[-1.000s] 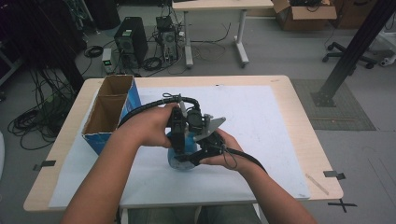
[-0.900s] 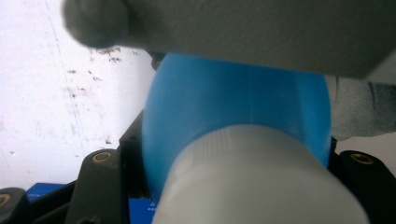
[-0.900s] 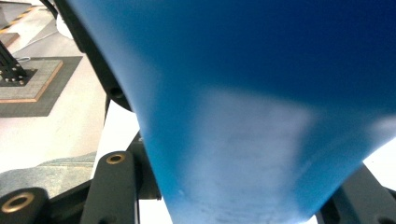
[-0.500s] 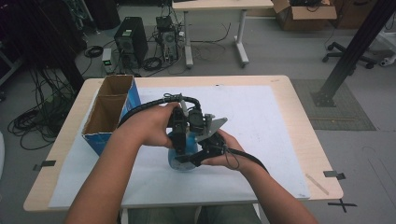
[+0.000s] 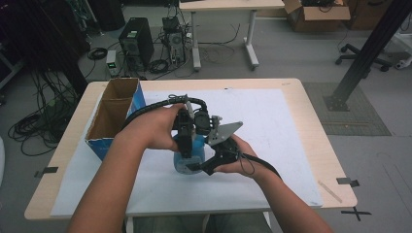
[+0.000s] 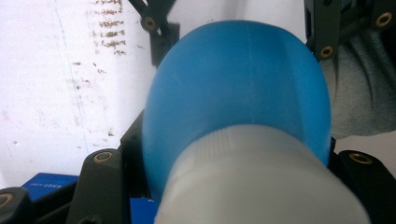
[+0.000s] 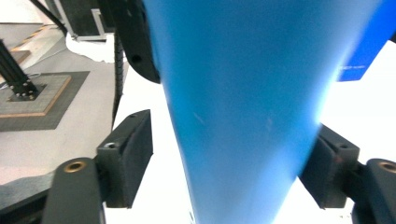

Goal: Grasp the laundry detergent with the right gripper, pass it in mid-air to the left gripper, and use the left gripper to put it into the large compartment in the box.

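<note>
A rounded blue plastic bottle (image 5: 187, 158) with a ribbed white screw cap (image 6: 261, 182) stands upright on the white paper sheet (image 5: 272, 126) covering the light wooden table (image 5: 320, 141), somewhat nearer the table's near edge than its far one and about midway between its left and right edges. Its long axis runs vertically, cap uppermost.

The left gripper (image 5: 185, 138) comes down on it from above; in the left gripper view its black jaws sit on either side of the cap, though whether they actually press on it cannot be told (the cap hides the contact).

The right gripper (image 5: 206, 165) reaches in from the bottle's right, low on its body. In the right gripper view one pad (image 7: 329, 163) touches the blue wall while the other pad (image 7: 128, 156) stands a little clear, so the jaws are partly apart around the body.

An open cardboard box with blue sides (image 5: 114, 114) rests near the table's far left corner.
</note>
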Demonstrator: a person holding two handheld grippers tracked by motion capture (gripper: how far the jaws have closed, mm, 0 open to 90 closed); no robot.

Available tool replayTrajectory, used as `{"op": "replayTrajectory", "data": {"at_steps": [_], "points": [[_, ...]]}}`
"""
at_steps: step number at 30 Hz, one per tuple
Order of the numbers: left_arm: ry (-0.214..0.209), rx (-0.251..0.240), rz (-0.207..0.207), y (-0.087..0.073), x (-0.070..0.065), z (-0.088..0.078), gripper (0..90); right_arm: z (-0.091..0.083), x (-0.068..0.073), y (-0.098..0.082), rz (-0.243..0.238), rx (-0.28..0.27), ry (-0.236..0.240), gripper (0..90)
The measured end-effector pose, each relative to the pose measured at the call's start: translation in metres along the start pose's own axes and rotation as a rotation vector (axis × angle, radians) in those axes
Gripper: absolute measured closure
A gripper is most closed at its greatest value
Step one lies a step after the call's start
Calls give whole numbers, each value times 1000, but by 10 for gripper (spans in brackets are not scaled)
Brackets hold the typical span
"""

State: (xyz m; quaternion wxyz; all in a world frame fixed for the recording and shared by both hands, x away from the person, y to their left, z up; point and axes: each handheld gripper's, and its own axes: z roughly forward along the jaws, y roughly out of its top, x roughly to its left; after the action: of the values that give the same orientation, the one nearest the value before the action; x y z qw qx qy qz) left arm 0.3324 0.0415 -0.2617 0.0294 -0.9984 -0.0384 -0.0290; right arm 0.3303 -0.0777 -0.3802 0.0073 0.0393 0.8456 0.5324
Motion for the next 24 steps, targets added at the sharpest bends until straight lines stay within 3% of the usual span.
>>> {"op": "replayTrajectory", "data": {"at_steps": [12, 20, 24], "points": [[5, -2, 16, -1, 0, -2, 392, -2, -3, -3, 18, -18, -20, 129], [2, -11, 3, -2, 2, -2, 392, -4, -5, -5, 29, -36, 8, 8], [-4, -9, -3, -3, 3, -2, 392, -8, -6, -7, 34, -44, 5, 7]]}}
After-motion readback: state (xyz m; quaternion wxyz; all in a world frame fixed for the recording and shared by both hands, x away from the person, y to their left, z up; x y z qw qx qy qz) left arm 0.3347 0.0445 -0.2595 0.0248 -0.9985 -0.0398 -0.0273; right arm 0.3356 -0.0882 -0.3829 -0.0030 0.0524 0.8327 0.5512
